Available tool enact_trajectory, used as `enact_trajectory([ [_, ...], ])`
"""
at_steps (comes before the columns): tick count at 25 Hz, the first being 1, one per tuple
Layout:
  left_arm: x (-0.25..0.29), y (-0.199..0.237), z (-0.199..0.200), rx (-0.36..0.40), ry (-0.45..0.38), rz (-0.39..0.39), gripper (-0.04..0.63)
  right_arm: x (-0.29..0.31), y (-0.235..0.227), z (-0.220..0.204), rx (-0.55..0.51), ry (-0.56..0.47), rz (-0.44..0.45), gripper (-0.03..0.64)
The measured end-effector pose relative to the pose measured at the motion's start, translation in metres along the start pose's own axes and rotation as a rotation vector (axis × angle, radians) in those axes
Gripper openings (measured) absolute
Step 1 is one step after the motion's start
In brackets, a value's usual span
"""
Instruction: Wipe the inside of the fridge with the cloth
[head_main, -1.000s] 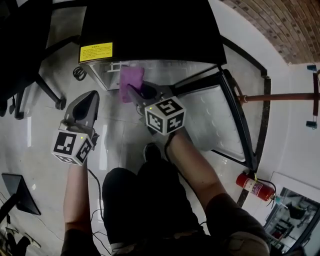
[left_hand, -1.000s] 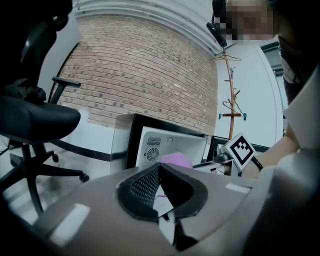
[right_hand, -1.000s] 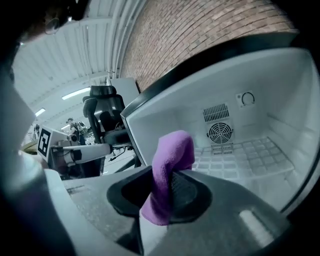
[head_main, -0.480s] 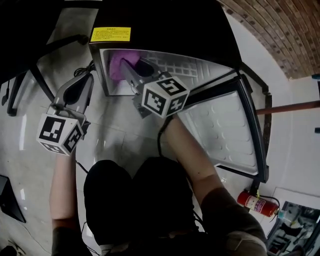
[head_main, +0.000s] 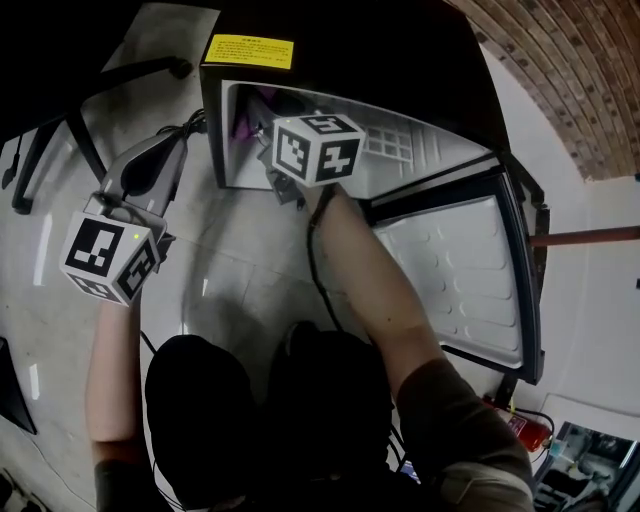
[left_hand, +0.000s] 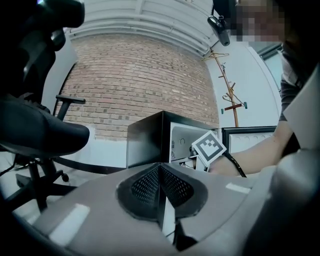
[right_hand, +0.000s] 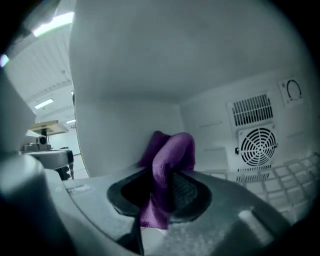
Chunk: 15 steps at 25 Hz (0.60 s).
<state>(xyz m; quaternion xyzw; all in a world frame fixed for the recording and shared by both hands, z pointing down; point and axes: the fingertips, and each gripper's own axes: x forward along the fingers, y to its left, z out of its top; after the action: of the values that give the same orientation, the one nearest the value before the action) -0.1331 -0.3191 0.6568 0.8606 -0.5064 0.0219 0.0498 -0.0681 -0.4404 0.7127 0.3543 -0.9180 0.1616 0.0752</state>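
The person's dark knees (head_main: 260, 400) are closest, low in the head view; both bare arms reach forward from there.

The left tongs (head_main: 168, 160) hang out over the grey floor (head_main: 230, 290), outside the fridge (head_main: 350, 50) and just beside its left front corner; in the left gripper view the left tongs (left_hand: 160, 186) have their two black pads pressed together with nothing between them.

The right tongs (head_main: 268, 118) reach in through the fridge's open front, with only the marker cube and the hand outside; in the right gripper view the right tongs (right_hand: 165, 187) pinch the purple cloth (right_hand: 172, 155); one end hangs down below the pads and the rest stands up above them in a bunch.

The cloth (head_main: 243, 125) is inside the fridge, on its left side, close to the white side wall (right_hand: 130, 80); I cannot tell if it touches the wall.

Farther in, the back wall has a round fan grille (right_hand: 256, 145); a wire shelf (right_hand: 295, 170) is to the right; the white door (head_main: 450, 270) stands open on the right.
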Motion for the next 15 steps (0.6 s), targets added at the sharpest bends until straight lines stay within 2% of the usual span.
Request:
enact_trajectory([
  [5, 0.002, -0.003, -0.013, 0.003, 0.039, -0.008, 0.017, 0.008, -0.005, -0.011, -0.056, 0.081, -0.059, 0.076],
  [12, 0.013, -0.011, -0.017, 0.004, 0.052, -0.039, 0.017, 0.012, -0.028, -0.024, -0.323, 0.307, -0.207, 0.077],
  [15, 0.017, -0.02, -0.017, 0.013, 0.054, -0.061, 0.017, 0.001, -0.046, -0.03, -0.345, 0.378, -0.276, 0.077],
])
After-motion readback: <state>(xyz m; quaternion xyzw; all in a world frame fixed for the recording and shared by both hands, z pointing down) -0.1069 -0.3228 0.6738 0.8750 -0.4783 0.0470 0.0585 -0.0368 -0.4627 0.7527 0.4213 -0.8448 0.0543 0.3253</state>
